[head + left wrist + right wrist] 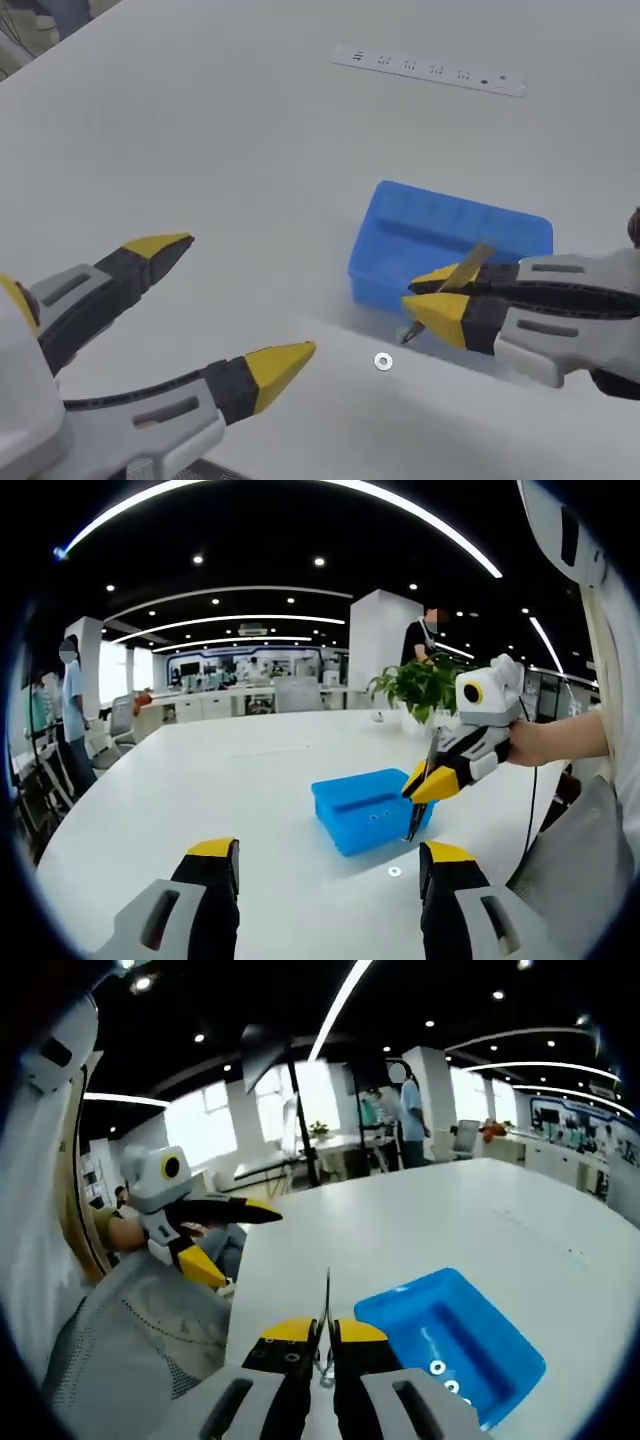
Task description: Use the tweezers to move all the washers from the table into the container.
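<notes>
Table (200, 120) white, office (250, 670) bright; left hand-held gripper (250, 293) gapes empty, right hand-held gripper (409, 298) pinches tweezers (468, 265).

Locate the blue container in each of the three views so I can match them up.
Head view: blue container right of centre, partly covered by the right gripper.
Left gripper view: blue container low, just right of centre.
Right gripper view: blue container lower right, washers inside.
Shared landmark: the tweezers clamped in the right gripper, beside the blue container.
</notes>
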The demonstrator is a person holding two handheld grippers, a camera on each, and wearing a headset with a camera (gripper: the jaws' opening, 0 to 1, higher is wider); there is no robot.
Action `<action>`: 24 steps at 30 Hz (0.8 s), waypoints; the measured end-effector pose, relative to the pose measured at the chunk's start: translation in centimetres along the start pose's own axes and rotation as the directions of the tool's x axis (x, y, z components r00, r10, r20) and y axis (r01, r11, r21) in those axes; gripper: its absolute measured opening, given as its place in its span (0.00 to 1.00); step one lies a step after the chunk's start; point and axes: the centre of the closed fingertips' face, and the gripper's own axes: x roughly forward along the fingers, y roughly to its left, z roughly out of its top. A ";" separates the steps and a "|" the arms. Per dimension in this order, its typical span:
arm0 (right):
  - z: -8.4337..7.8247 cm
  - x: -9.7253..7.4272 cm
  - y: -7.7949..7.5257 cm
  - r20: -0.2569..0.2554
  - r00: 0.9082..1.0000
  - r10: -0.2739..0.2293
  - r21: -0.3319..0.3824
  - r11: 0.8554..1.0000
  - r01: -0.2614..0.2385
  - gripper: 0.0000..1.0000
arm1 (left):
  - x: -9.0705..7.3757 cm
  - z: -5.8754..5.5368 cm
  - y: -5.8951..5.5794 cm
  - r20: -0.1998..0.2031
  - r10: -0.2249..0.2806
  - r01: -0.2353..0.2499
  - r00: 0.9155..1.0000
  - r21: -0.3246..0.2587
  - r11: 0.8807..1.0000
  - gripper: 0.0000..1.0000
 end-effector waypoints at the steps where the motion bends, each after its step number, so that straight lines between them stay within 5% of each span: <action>1: 0.3 -0.1 -0.3 0.028 1.000 0.003 0.035 0.999 -0.004 0.03 | 0.0 0.0 -0.1 0.001 -0.002 0.002 1.000 -0.001 1.000 0.74; 5: 2.2 -0.6 -1.6 0.120 0.993 -0.009 0.150 0.989 -0.010 0.03 | 0.0 0.0 0.0 0.001 0.000 0.000 1.000 -0.001 1.000 0.74; 9: 2.4 -0.7 -3.3 0.135 0.990 -0.032 0.195 0.981 0.005 0.03 | 0.0 0.1 0.0 0.002 0.001 -0.001 1.000 -0.004 1.000 0.74; 12: 2.2 -0.4 -4.6 0.153 0.987 -0.041 0.277 0.961 -0.002 0.03 | 0.0 0.0 -0.1 -0.001 -0.002 0.002 1.000 -0.001 1.000 0.74; 20: 1.6 0.1 -7.4 0.139 0.986 -0.088 0.298 0.954 0.043 0.03 | 0.0 0.0 -0.2 -0.007 0.001 -0.001 1.000 -0.001 1.000 0.74; 24: 0.9 0.7 -8.3 0.092 0.987 -0.128 0.258 0.961 0.101 0.03 | 0.0 -0.1 -0.1 -0.012 0.001 -0.001 1.000 0.002 1.000 0.73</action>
